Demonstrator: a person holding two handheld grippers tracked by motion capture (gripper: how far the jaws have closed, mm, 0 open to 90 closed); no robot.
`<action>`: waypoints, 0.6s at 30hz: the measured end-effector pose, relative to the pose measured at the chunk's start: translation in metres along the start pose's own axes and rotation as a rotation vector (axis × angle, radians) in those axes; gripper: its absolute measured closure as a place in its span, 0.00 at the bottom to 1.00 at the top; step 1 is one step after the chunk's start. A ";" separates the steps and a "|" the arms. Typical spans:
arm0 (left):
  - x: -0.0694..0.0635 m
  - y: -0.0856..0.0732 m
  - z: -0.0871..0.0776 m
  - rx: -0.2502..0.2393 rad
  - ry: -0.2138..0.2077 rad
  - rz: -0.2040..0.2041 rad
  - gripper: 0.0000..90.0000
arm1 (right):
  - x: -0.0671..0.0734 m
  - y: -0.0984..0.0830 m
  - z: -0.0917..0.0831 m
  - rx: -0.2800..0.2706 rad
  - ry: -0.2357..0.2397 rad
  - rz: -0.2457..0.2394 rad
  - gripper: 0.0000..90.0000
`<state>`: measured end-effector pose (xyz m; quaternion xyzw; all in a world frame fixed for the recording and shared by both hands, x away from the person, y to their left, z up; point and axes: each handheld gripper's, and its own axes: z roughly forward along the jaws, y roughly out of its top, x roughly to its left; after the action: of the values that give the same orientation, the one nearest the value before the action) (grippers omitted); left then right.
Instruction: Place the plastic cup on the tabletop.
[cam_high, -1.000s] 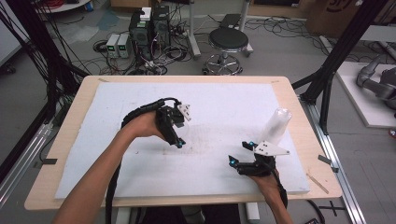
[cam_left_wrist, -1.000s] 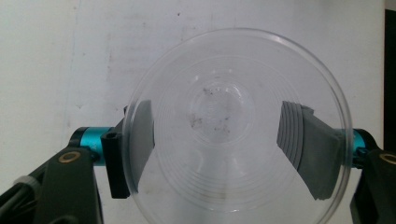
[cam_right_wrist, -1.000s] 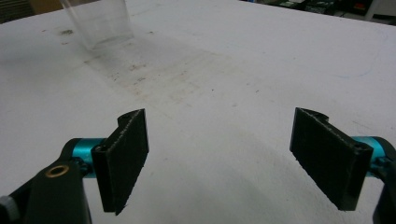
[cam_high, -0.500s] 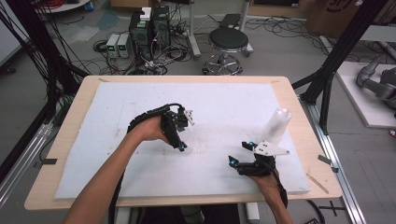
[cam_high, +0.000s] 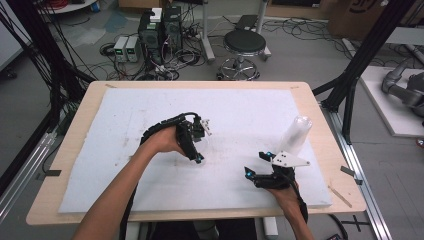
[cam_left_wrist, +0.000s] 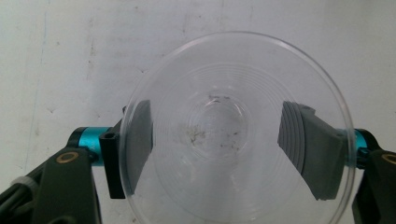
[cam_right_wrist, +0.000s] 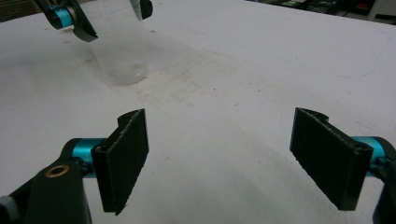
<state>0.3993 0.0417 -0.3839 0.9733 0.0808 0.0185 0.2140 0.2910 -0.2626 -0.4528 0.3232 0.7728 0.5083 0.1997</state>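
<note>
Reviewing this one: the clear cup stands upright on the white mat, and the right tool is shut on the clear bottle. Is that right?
Not quite. The right tool is open and empty, as the right gripper view shows; the clear bottle stands apart from it. The clear cup does stand upright on the white mat.

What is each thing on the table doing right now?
Clear cup: upright on the table, empty, gripped.
Left tool: closed on the cup's sides.
Right tool: open, holding nothing.
Clear bottle: standing upright, untouched.
</note>
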 end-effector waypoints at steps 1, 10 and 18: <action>0.000 0.000 0.000 -0.001 0.003 0.003 0.28 | 0.000 0.000 0.000 0.000 0.000 -0.001 0.21; 0.000 -0.001 0.007 -0.003 -0.010 0.003 0.20 | 0.000 0.000 0.000 -0.003 0.003 0.006 0.21; 0.000 -0.005 0.010 -0.015 -0.020 -0.004 0.18 | -0.001 0.000 0.000 -0.001 0.005 0.006 0.21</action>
<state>0.3989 0.0421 -0.3946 0.9717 0.0804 0.0087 0.2220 0.2916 -0.2631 -0.4528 0.3240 0.7721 0.5102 0.1966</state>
